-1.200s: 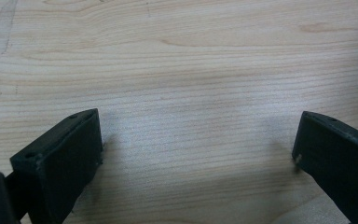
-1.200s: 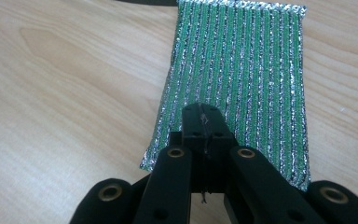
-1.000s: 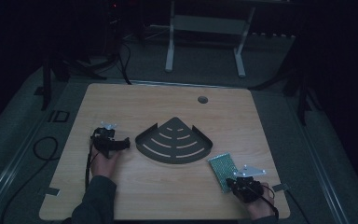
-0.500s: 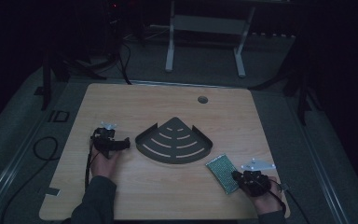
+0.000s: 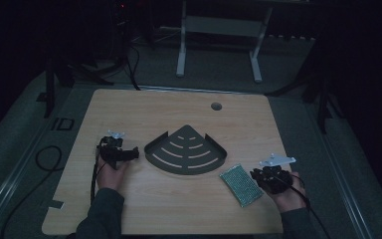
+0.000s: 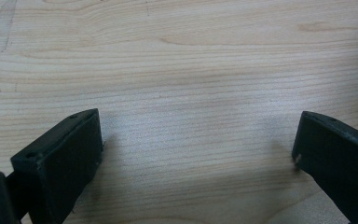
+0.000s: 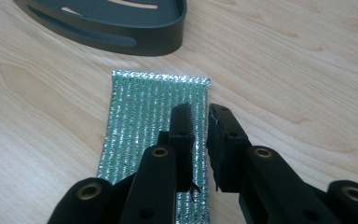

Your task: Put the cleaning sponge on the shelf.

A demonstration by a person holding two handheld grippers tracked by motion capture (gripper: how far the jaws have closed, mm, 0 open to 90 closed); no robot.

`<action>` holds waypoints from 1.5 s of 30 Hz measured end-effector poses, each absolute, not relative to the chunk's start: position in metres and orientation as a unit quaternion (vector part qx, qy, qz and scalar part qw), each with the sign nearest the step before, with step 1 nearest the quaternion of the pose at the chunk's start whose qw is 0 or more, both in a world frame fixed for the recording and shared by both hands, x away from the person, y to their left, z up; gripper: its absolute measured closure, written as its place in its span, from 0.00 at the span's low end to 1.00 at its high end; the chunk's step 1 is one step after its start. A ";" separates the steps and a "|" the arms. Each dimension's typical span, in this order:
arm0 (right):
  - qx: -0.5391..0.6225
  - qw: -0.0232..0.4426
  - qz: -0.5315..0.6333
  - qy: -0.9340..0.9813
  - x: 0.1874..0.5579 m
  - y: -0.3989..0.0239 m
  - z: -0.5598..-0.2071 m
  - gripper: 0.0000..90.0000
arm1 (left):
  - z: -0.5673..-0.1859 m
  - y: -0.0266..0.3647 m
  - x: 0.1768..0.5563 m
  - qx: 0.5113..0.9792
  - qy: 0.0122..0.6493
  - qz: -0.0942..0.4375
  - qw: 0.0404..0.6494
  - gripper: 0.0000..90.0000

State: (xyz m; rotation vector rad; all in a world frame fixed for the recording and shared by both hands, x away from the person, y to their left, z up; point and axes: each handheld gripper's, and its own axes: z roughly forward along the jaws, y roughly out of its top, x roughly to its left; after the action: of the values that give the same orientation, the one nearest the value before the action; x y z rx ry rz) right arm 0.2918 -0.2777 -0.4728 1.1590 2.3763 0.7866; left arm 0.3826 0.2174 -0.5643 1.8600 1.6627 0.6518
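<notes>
Between my two grippers, the dark quarter-round slotted tray (image 5: 186, 151) blocks the middle of the wooden table (image 5: 129, 109). The flat green sparkly scouring pad (image 5: 241, 184) lies near its right corner. Bare wood lies open beyond and along the near edge.

Sponge's (image 7: 156, 121) near end (behind right gripper (image 7: 200, 114)) hidden

One wooden table (image 5: 144, 114) carries one green scouring pad (image 5: 240, 185) and one dark corner-shaped rack (image 5: 186, 151), with two hand-held grippers, the left gripper (image 5: 134, 154) and the right gripper (image 5: 255, 174), over it.
</notes>
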 end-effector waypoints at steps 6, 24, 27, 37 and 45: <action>0.410 0.173 0.263 0.856 0.303 -0.279 -0.476 0.86 | -0.564 0.217 0.383 0.693 0.619 0.243 0.278 0.02; 0.409 0.121 0.216 0.878 0.328 -0.284 -0.482 0.80 | -0.564 0.217 0.383 0.693 0.619 0.243 0.278 0.02; 0.410 0.110 0.214 0.880 0.331 -0.285 -0.482 0.79 | -0.564 0.217 0.383 0.693 0.619 0.243 0.278 0.02; 0.417 0.080 0.202 0.883 0.341 -0.286 -0.487 0.80 | -0.564 0.217 0.383 0.693 0.619 0.243 0.278 0.02; 0.416 0.074 0.190 0.886 0.346 -0.282 -0.494 0.84 | -0.564 0.217 0.383 0.693 0.619 0.243 0.278 0.02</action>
State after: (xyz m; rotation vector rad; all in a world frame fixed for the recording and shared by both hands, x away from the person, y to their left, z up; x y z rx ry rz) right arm 0.3455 -0.2823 -0.4936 1.2499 2.6594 0.5700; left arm 0.3825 0.2174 -0.5642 1.8603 1.6626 0.6513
